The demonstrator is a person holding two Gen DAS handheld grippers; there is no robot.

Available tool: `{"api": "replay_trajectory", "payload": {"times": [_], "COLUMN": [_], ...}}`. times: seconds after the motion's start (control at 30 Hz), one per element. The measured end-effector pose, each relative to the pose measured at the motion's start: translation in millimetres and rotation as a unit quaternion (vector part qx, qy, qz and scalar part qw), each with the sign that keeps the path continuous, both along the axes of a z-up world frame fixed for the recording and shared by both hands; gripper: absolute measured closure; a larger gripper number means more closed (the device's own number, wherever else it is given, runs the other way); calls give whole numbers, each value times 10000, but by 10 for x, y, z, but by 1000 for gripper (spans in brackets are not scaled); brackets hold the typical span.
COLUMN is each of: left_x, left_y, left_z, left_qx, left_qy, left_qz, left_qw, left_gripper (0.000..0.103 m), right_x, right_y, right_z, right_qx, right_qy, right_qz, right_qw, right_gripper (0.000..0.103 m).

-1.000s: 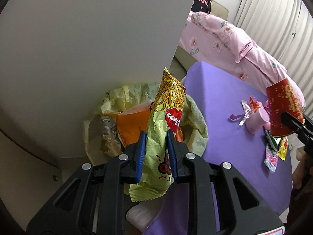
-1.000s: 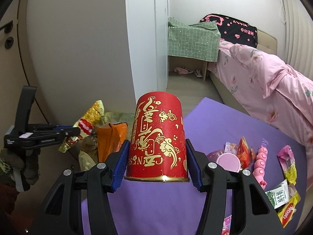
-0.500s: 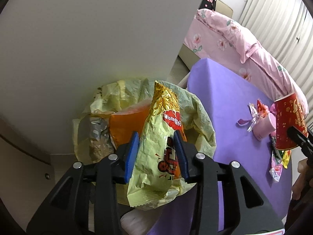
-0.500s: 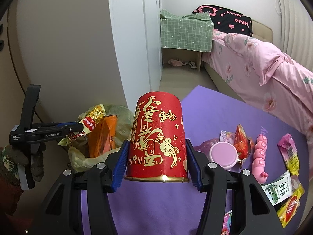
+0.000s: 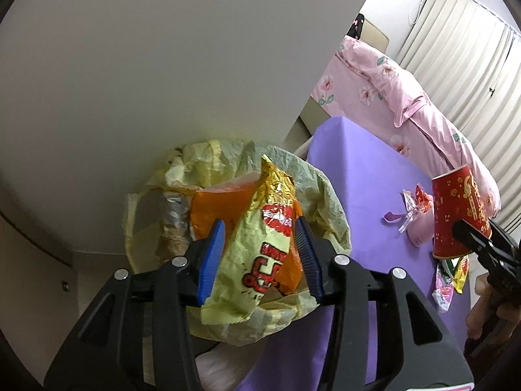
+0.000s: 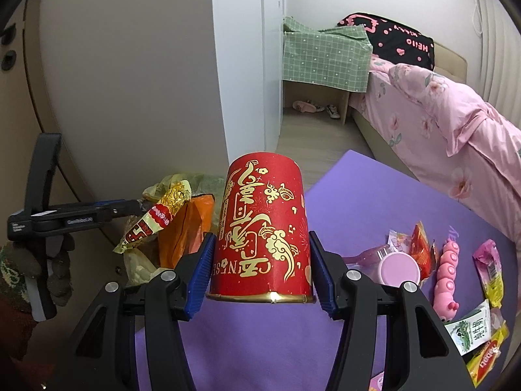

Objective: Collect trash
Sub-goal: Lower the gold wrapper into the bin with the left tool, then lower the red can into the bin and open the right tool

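Now the left gripper (image 5: 259,259) stands spread over the bin bag (image 5: 322,195); its jaws have just been opening, and the yellow snack wrapper (image 5: 257,254) lies loose between them, no longer pinched as it was a second ago. The wrapper has tilted over, with its lower end sagging towards the mouth of the bag. Judged from this, the release is under way and the wrapper should drop into the bag among the orange packet (image 5: 221,205) and other waste.

The right gripper (image 6: 260,270) clamps the red paper cup (image 6: 263,228), inverted, above the near-left part of the purple mat (image 6: 358,202). The cup appears to be next for the bag.

More trash lies by the right edge of the mat: a red sachet (image 6: 420,247), a pink sachet (image 6: 488,267), a white-and-green packet (image 6: 469,325) and a yellow packet (image 6: 488,355). A pink lidded cup (image 6: 397,268) and a pink caterpillar toy (image 6: 449,280) sit among them.

The bag's mouth is crowded; the wrapper may hang on its crumpled rim. The left gripper also occupies the space above the bag, blocking the cup's path.
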State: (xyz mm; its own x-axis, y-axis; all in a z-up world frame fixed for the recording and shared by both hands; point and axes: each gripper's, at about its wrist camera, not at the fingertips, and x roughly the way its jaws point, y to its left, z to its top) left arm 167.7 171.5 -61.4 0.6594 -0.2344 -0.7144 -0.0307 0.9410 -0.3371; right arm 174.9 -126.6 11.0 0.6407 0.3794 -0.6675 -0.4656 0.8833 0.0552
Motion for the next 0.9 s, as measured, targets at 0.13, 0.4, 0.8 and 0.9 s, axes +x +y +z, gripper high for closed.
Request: {"api": "replay_trajectory", "payload": {"times": [0.13, 0.4, 0.8, 0.9], "left_x": [-150, -431, -576, -560], "left_y": [103, 492, 637, 602], "left_z": [64, 114, -111, -142], "left_qx": [171, 339, 305, 325], "left_qy": [-83, -242, -102, -96], "left_qz": [215, 1025, 1186, 1151], "left_qw": [9996, 9939, 9924, 9928], "left_gripper": [61, 61, 61, 61], "right_x": [34, 167, 691, 729], "right_y": [40, 690, 1839, 1868], "right_z": [10, -5, -1041, -1158], "right_qx": [43, 227, -759, -971], "right_qy": [3, 111, 1303, 1377], "right_qz": [52, 867, 1630, 1543], "right_qw": [10000, 9959, 9750, 9735], "right_gripper": [51, 51, 50, 49]}}
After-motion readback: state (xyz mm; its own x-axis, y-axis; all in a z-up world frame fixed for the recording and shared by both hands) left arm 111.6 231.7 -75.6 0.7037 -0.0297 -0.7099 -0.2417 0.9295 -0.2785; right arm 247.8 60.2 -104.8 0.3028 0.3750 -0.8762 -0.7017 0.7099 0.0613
